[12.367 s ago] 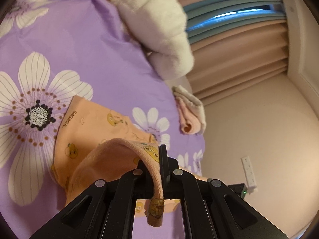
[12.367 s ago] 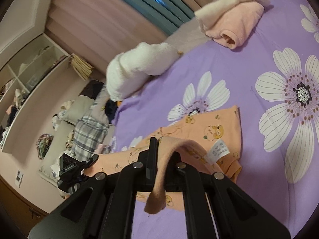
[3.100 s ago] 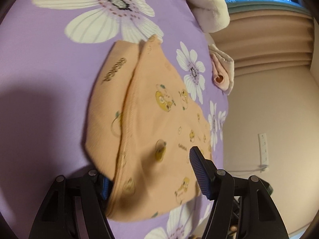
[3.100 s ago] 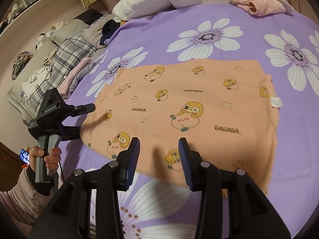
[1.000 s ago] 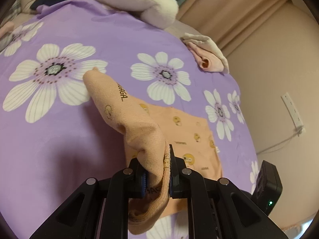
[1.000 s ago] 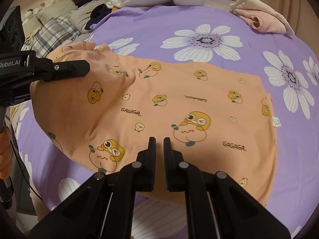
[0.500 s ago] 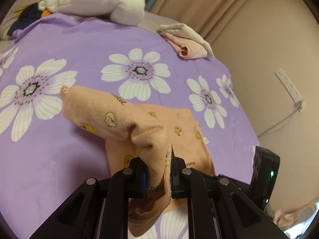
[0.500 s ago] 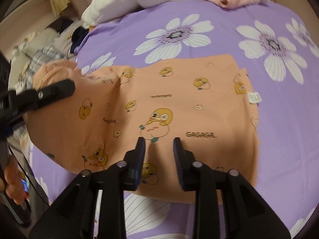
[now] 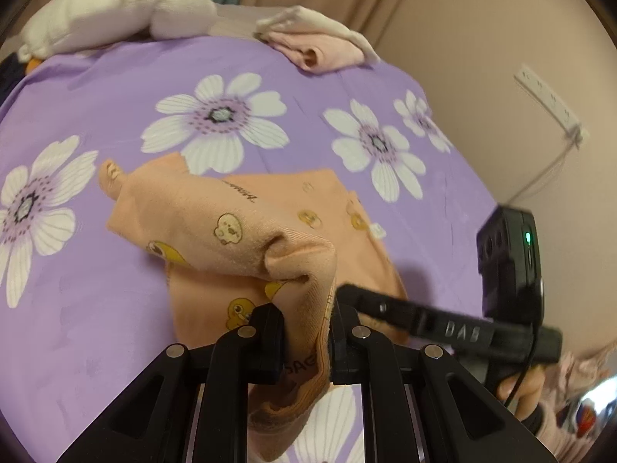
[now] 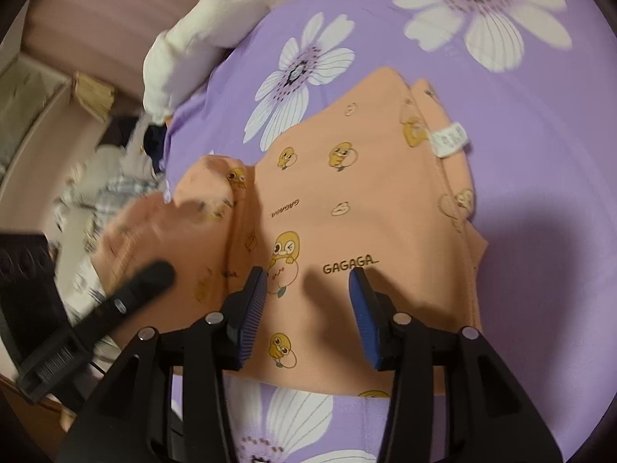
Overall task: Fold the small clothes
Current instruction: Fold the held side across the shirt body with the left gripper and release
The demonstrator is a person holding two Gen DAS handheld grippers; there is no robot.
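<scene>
Left hand-held gripper [image 9: 304,337]: closed on a bunched edge of the orange garment [image 10: 347,231]; the gripped cloth is lifted clear of the bed and draped back over the flat part.
Right hand-held gripper [image 10: 308,308]: jaws apart, having just been opening; nothing is clamped, and the flat garment is seen through the gap, with contact not determinable.
Garment position: spread on the purple flowered bedspread [image 9: 115,328], near the front edge of the bed, one end raised by the left hand-held gripper.
Progress, done: the garment is judged to be laid out flat, with a fold of one end in hand.
Progress, left: the lifted end is not yet laid down; further folds and stowing are judged to remain.
Printed text: "GAGAGA_" is read in dark letters beside a yellow chick motif, and is repeated elsewhere on the cloth.
Care tag [image 10: 450,139]: white, at the far edge of the garment; its print is too small to be read.
Gripper marking: pale letters are visible on the right unit in the left view, blurred and not reliably legible.
Folded pink garment [image 9: 320,48]: at the far edge of the bed, judged already done.
White pillow [image 9: 115,4]: at the far end.
</scene>
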